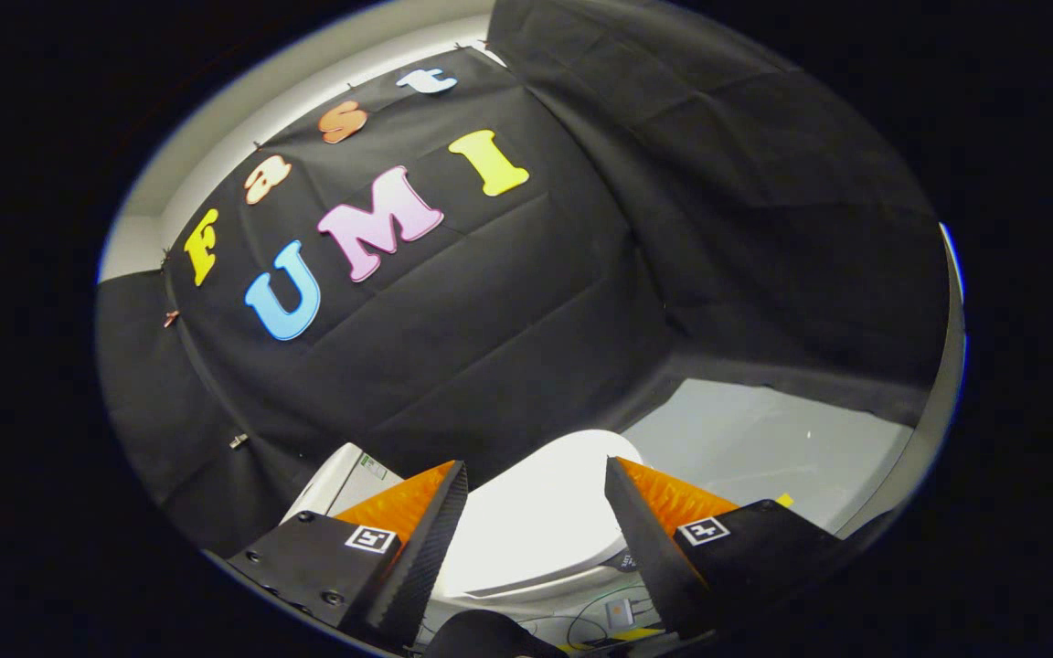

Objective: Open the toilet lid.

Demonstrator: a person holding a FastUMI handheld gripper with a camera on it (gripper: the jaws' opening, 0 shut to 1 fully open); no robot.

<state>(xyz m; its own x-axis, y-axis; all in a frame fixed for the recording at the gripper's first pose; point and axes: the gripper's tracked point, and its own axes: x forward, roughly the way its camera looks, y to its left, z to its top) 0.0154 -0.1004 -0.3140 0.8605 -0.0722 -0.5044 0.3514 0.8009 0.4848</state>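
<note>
A white toilet stands against the black booth wall, its lid (540, 516) lying flat and closed over the seat. The white tank (336, 480) rises behind the lid, partly hidden by my left finger. My gripper (536, 480) hangs above the lid, open, with nothing between its two fingers. The orange-faced left finger (417, 512) and right finger (664, 512) frame the lid, which shows in the gap between them. The lid's front rim (526, 585) lies below, nearer the fingers' bases.
A pale grey floor (764, 448) spreads to the right of the toilet. Cables and a small grey box (620, 612) lie on the floor below the lid's front. Black cloth walls close in behind and to the right.
</note>
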